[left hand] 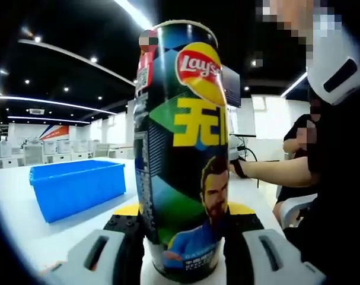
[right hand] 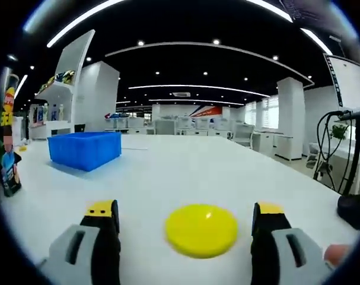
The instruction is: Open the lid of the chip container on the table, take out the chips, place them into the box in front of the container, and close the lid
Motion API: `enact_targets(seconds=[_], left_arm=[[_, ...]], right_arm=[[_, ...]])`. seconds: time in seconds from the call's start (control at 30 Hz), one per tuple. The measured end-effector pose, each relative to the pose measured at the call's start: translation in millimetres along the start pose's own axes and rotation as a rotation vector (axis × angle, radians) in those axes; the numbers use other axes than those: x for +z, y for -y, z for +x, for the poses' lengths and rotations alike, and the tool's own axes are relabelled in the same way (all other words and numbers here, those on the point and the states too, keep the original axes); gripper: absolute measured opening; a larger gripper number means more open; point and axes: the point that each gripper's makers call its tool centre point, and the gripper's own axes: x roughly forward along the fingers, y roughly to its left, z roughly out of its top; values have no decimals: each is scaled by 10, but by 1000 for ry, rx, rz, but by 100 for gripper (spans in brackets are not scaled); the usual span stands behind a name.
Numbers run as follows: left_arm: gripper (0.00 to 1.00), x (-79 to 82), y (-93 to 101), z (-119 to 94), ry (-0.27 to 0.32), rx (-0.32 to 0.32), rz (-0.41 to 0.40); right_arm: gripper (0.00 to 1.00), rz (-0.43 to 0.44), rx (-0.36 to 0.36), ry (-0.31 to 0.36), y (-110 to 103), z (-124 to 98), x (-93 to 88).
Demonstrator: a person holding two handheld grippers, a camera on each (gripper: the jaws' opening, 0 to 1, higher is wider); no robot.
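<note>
A tall Lay's chip container (left hand: 182, 148) stands upright on the white table, and my left gripper (left hand: 182, 234) is shut on its lower part. Its top rim shows no lid. In the right gripper view the same container (right hand: 8, 139) appears at the far left edge. A round yellow lid (right hand: 201, 230) lies flat on the table between the jaws of my right gripper (right hand: 185, 228), which is open and not touching it. A blue box (left hand: 77, 185) sits on the table left of the container; the blue box (right hand: 85, 149) lies further back in the right gripper view.
A person in black (left hand: 328, 172) sits close at the right in the left gripper view, an arm reaching toward the container. A black cable and stand (right hand: 351, 178) are at the table's right edge. White tabletop (right hand: 215, 172) stretches ahead.
</note>
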Motion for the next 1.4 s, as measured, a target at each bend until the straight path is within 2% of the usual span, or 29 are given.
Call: enact_targets(seconds=[0.13, 0.37, 0.6, 0.73, 0.8, 1.4], left_arm=[[53, 1, -1, 1, 1, 0, 1], [53, 4, -6, 1, 1, 0, 1], [53, 4, -8, 3, 1, 1, 7], [53, 3, -10, 1, 0, 0, 6], [53, 1, -10, 0, 0, 0, 5], [53, -12, 8, 2, -1, -3, 6]], right_arm=[[87, 16, 2, -21, -9, 5, -35], [73, -3, -14, -37, 13, 6, -58], [66, -5, -26, -71, 23, 3, -108], [56, -2, -38, -77, 51, -8, -112], [46, -9, -46, -80, 69, -16, -112], [44, 2, -56, -106, 104, -64, -123]])
